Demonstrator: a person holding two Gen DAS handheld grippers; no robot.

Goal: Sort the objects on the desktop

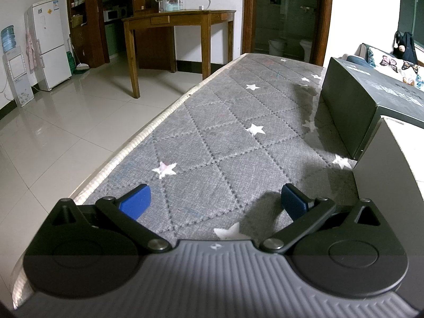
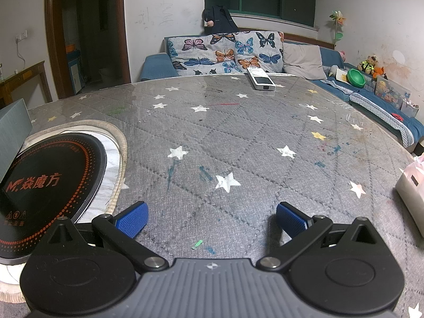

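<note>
Near the top centre of the right wrist view, we see the remote point(image 2: 261, 79) untouched on the tabletop point(image 2: 238, 137); both hand-held grippers, left point(image 1: 213, 202) and right point(image 2: 212, 218), gape empty, so sorting looks barely begun.

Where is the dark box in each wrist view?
Left wrist: dark box at the right edge, on the star mat.
Right wrist: only a grey-green corner at the far left, probably the same box.
Shared landmark: butterfly cushions.

A butterfly-print sofa point(image 2: 225, 53), wooden desk point(image 1: 180, 17), white fridge point(image 1: 50, 42), possibly a water dispenser point(image 1: 13, 63).
</note>
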